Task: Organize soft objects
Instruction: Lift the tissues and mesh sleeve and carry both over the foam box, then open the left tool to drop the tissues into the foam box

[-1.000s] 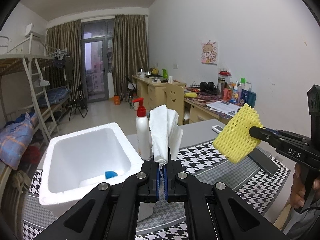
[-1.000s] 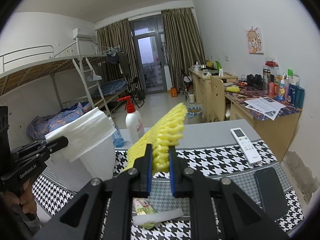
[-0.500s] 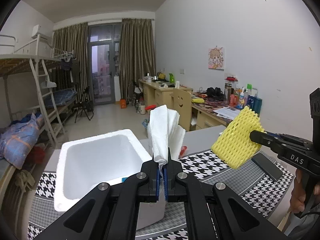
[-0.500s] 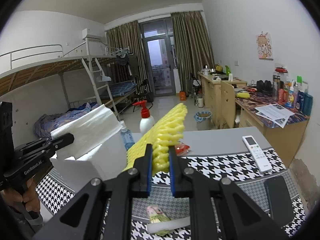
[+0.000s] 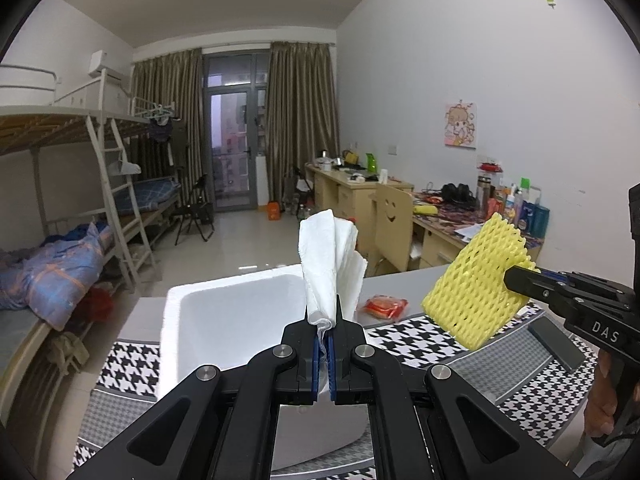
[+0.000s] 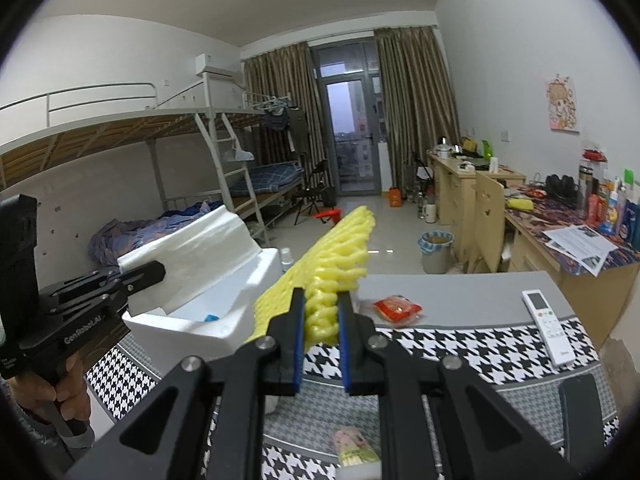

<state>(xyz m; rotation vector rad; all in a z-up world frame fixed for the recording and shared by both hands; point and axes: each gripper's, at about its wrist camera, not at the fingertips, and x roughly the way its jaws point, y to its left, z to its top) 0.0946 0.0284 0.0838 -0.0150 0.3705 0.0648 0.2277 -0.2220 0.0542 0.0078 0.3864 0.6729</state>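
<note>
houndstooth mat [image 5: 540, 396] | dorm bunk bed [image 6: 120, 128] | left jaws clamp tissue [image 5: 328, 264] | right jaws clamp foam net [image 6: 332, 272]

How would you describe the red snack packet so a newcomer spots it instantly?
Find the white foam box on the table. Just right of it, on bare grey tabletop beyond the houndstooth mat, lies the red snack packet: the only flat, crinkly red thing there.

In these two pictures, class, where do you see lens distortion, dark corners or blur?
Left wrist view: black corners, bowed bunk bed, left tool sharp on white tissue. Right wrist view: same vignette, curved wall edges, right tool gripping yellow foam net, slightly soft.
</note>
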